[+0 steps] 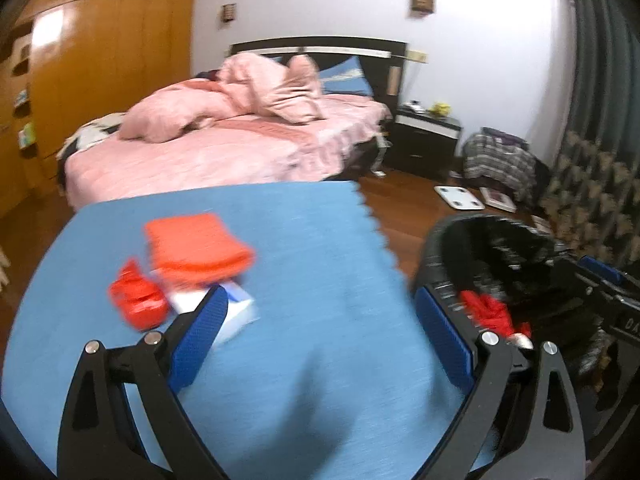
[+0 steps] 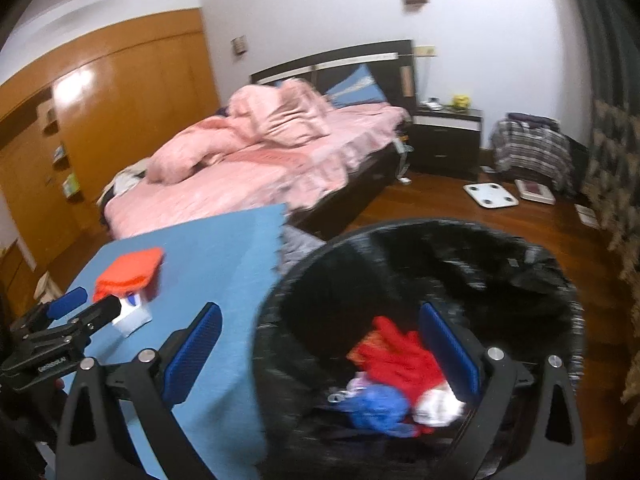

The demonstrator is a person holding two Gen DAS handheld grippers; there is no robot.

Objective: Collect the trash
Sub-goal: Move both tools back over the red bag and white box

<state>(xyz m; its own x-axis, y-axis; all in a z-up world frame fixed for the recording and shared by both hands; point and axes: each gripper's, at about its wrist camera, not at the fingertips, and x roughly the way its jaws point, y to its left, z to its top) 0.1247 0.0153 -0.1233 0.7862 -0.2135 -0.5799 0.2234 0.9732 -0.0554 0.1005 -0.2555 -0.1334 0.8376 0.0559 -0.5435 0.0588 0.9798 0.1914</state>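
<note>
The left claw (image 1: 320, 320), jaws wide and empty, is nearer the crumpled red plastic wrapper (image 1: 138, 300), lying left of it, beside the folded orange cloth (image 1: 200, 246) on the blue-covered desk (image 1: 312, 240). The right claw (image 2: 320, 354), also wide and empty, hangs over the black-lined trash bin (image 2: 420, 248).

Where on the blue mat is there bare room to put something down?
The blue mat is bare from the orange cloth across to its zigzag edge beside the black bin, and toward the camera. It is crowded where the cloth, red wrapper and white box cluster.
</note>
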